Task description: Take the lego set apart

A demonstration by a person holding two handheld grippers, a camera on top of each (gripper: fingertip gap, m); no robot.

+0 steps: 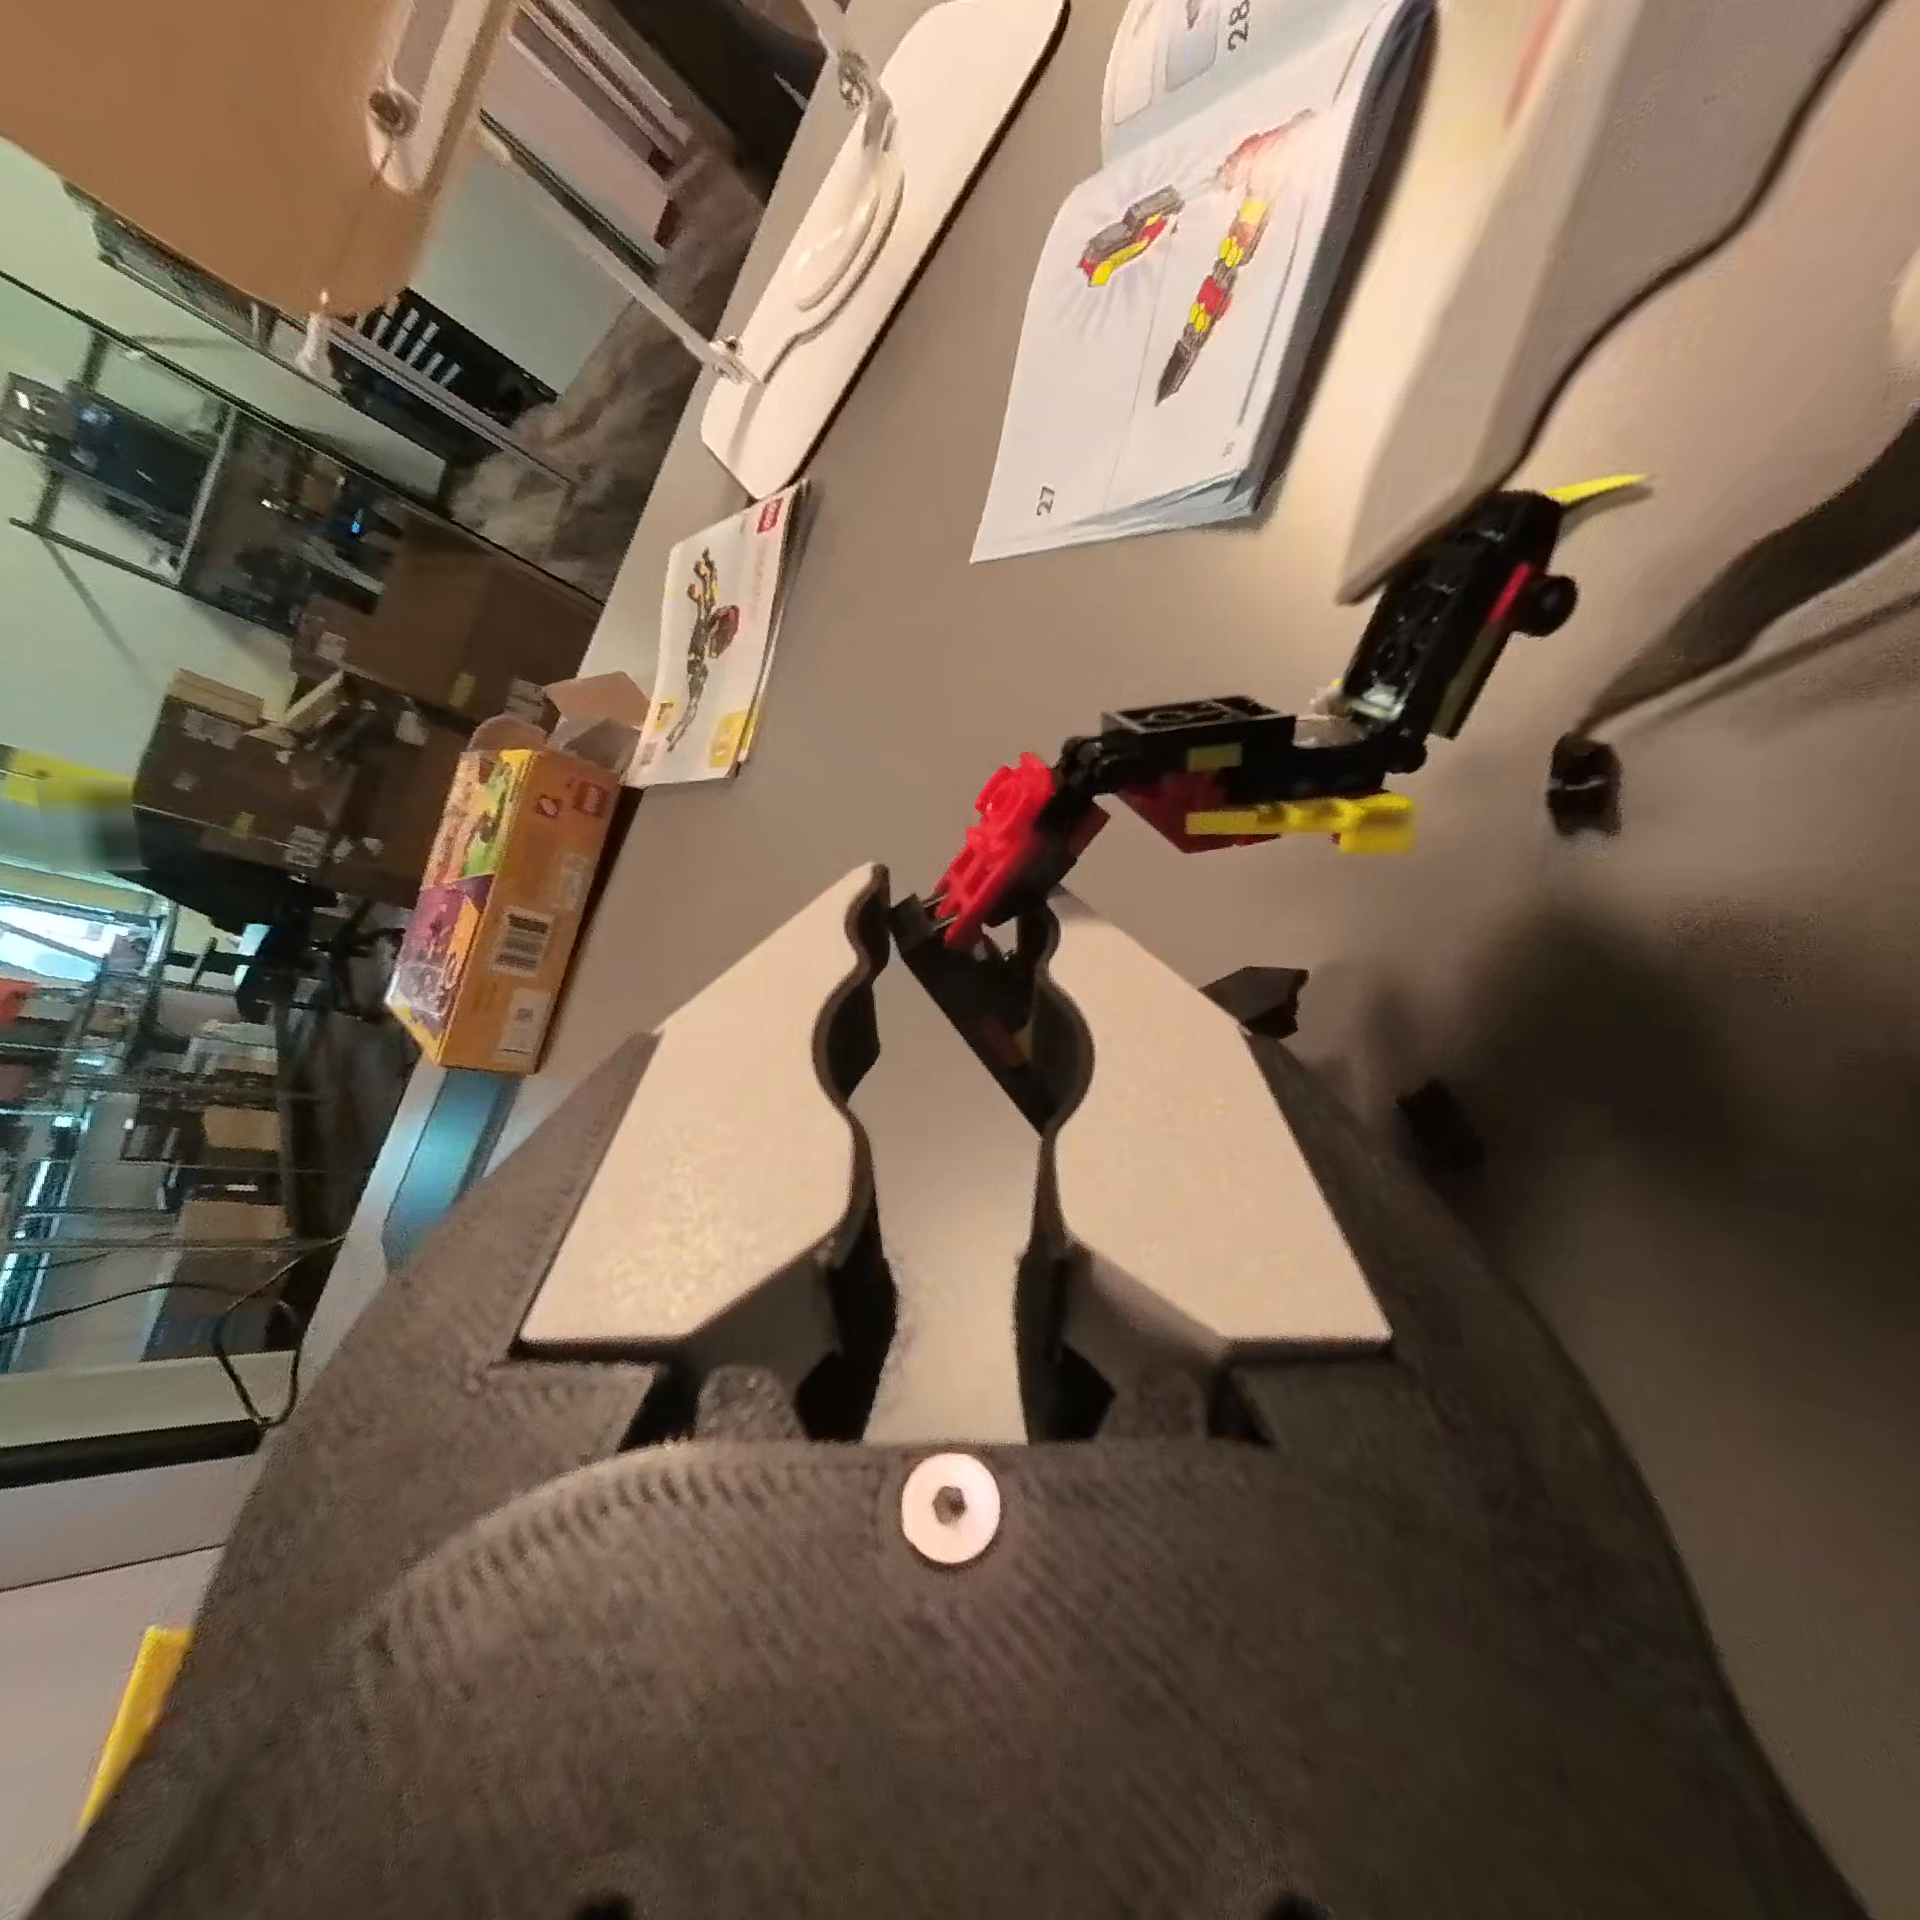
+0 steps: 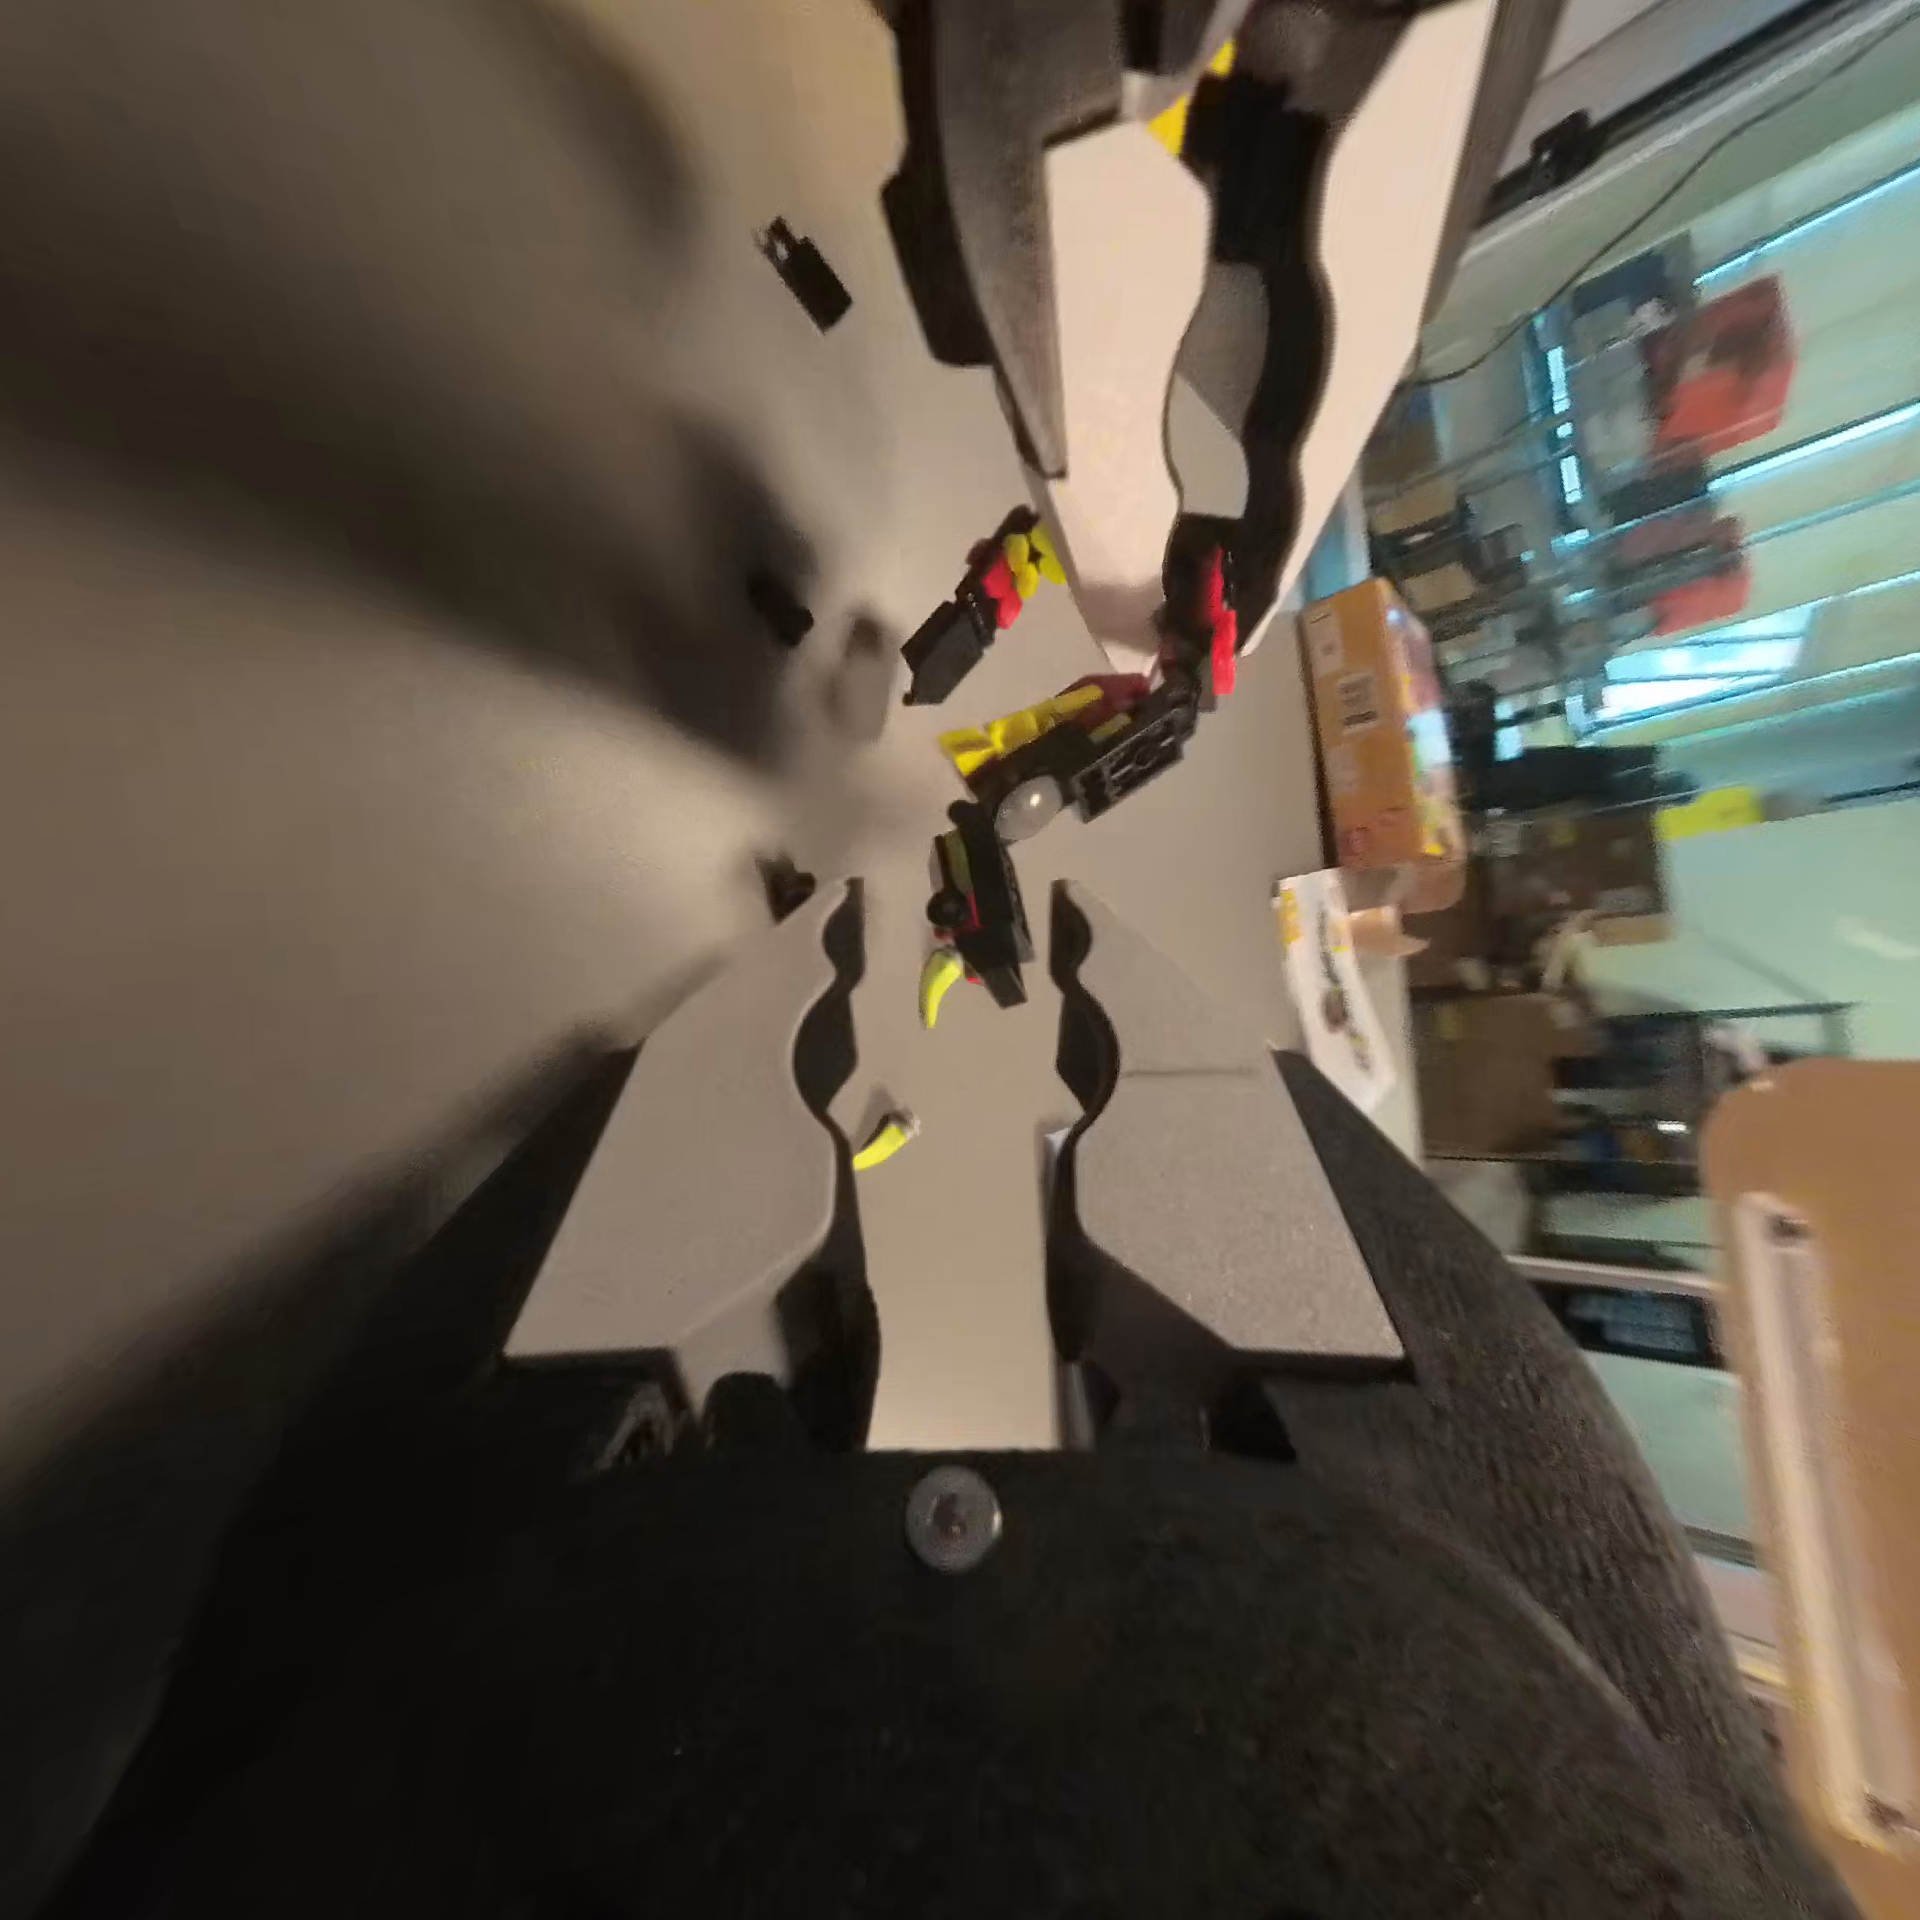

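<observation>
Left tongs (image 1: pixel 961 925) clench the red end of the lego model (image 1: pixel 1226 758); right tongs (image 2: pixel 956 935) stand released around its far black end.

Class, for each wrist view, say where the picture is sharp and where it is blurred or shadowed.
Left wrist view: the red, black and yellow lego model is sharp; the top right corner smears.
Right wrist view: the whole left side is a dark, blurred smear, and the orange cardboard box is soft; the fingers stay crisp.
</observation>
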